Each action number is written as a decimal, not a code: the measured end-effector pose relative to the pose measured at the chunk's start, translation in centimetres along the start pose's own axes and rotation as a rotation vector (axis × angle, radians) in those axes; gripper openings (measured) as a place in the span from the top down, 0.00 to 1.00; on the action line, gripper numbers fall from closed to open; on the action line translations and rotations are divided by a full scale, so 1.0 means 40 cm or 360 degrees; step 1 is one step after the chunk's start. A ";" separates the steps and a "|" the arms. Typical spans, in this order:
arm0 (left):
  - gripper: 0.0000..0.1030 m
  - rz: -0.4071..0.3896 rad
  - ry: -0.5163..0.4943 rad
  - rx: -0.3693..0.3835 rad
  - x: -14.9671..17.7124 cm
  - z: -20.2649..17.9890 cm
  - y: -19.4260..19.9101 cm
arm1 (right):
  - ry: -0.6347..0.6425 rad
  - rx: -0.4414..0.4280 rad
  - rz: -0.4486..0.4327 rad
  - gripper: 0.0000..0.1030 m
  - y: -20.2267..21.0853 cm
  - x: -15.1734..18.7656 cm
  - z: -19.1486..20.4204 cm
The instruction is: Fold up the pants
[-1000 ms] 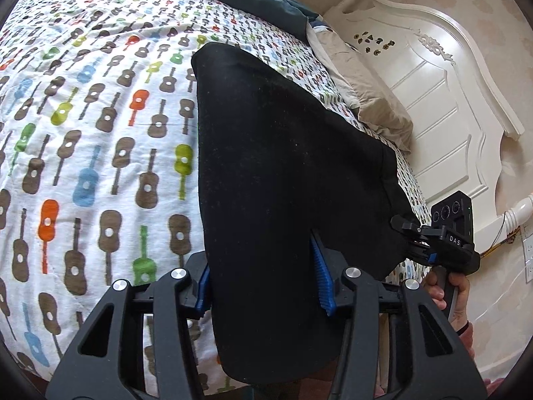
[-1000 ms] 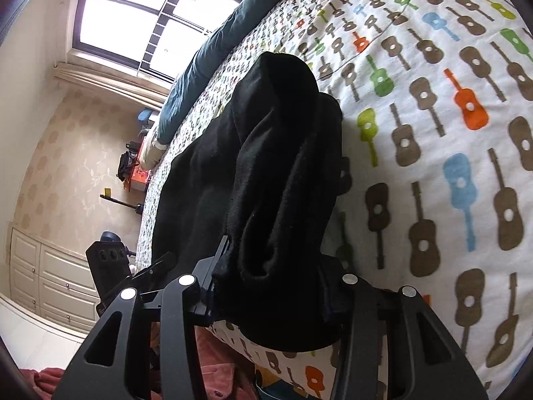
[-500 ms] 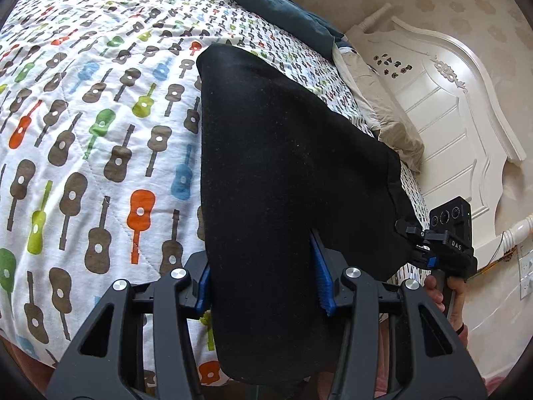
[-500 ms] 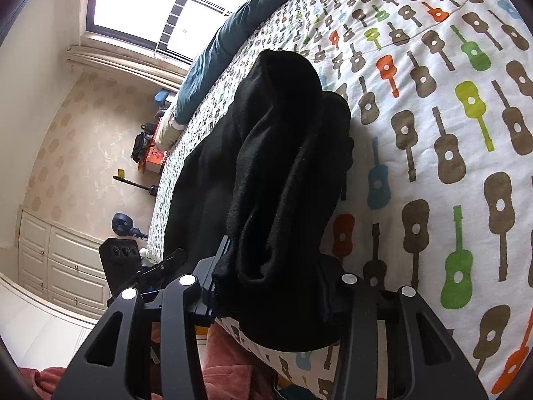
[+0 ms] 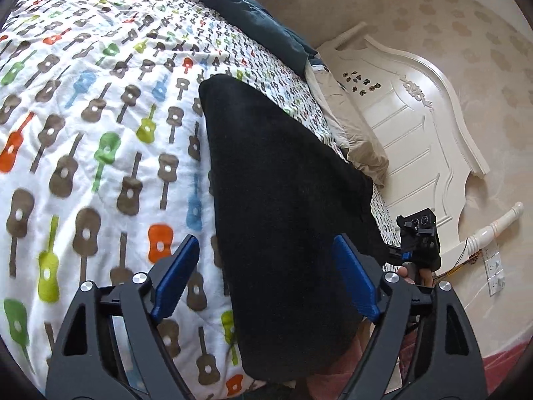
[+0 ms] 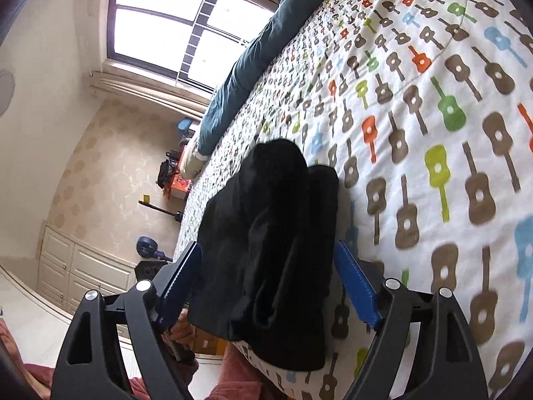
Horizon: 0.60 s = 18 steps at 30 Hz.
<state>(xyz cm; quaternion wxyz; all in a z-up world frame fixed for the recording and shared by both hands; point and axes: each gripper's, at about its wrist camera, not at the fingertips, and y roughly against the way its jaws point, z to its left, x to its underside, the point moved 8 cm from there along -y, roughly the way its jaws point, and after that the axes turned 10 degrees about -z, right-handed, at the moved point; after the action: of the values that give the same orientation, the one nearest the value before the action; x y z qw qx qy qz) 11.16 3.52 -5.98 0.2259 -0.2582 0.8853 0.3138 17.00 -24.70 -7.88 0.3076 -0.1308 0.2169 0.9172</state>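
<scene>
Though close, right gripper (image 5: 394, 251) lettering unreadable

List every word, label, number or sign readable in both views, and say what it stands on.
None can be read.
Black pants: plain, no label showing.
Guitar-print bedcover: pictures only, no lettering.
Tan box beside the bed: a small mark, too blurred to read.

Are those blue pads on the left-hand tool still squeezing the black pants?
Apart. In the left wrist view the left gripper has just opened: bedspread shows between its left pad and the black pants; the right pad's side is less clear.
</scene>
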 end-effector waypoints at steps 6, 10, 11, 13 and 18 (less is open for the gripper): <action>0.20 0.0065 0.0047 -0.0004 -0.089 0.030 -0.109 | -0.0011 -0.0003 0.0078 0.22 -0.101 -0.066 -0.032; 0.20 0.0124 0.0119 0.0037 -0.113 0.039 -0.164 | -0.0018 -0.0009 0.0121 0.19 -0.143 -0.077 -0.037; 0.20 0.0136 0.0119 0.0053 -0.115 0.039 -0.172 | -0.0007 -0.0006 0.0129 0.21 -0.146 -0.075 -0.034; 0.29 0.0149 0.0102 0.0060 -0.118 0.036 -0.186 | 0.0040 0.0036 0.0157 0.31 -0.149 -0.066 -0.033; 0.58 0.0151 -0.0047 -0.0061 -0.111 0.034 -0.199 | -0.0003 0.0064 0.0144 0.67 -0.163 -0.054 -0.028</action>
<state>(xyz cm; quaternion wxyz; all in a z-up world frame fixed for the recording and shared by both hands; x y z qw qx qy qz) 19.64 0.50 -7.95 0.2187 -0.2156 0.8870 0.3448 22.86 -21.65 -10.13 0.2685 -0.1139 0.2408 0.9257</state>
